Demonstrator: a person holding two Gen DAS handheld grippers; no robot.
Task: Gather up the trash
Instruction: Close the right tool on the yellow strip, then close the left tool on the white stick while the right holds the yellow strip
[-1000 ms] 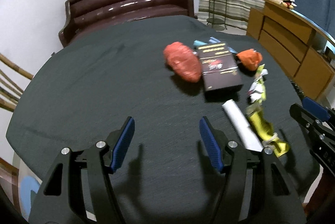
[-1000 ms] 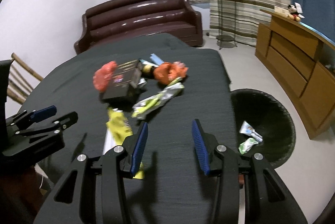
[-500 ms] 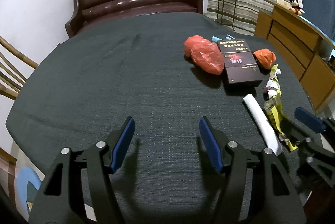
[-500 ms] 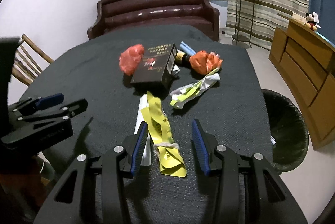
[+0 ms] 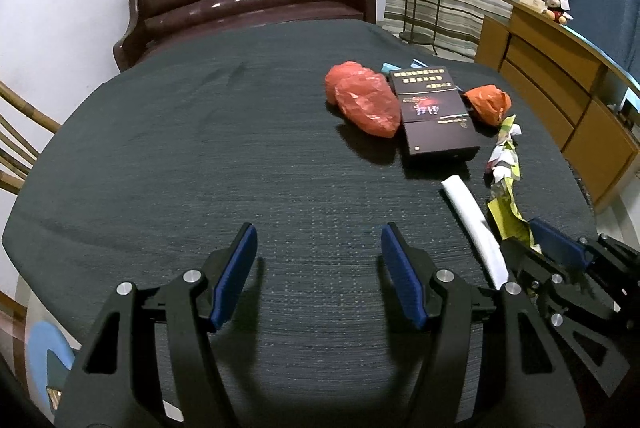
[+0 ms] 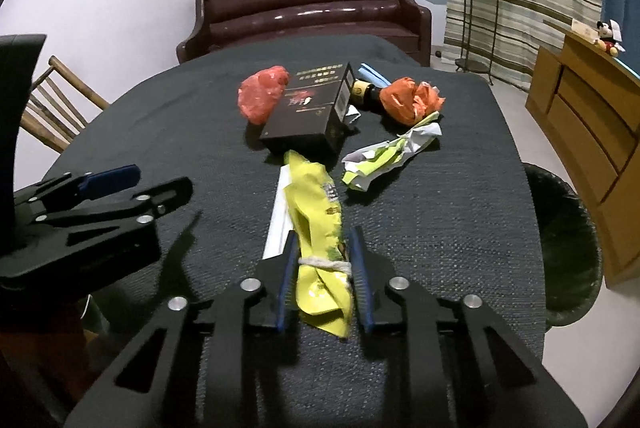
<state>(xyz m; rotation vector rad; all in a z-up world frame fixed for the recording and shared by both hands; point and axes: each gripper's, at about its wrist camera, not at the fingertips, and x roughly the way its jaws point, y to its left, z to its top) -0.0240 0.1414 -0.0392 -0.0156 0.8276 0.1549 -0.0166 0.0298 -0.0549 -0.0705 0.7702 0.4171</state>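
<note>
My right gripper (image 6: pixel 323 260) has just been closing and now pinches the yellow wrapper (image 6: pixel 320 224) lying on the dark counter (image 6: pixel 440 211) beside a white strip (image 6: pixel 278 216) — my left gripper (image 5: pixel 316 268) hangs spread, holding nothing.

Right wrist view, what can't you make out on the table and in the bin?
- Bottle: the black box hides all but its neck end.
- Bin: table edge covers its near side; inside too dark to read.
- White strip: near end hidden under the yellow wrapper and the right gripper.
- Box print: too small.
</note>
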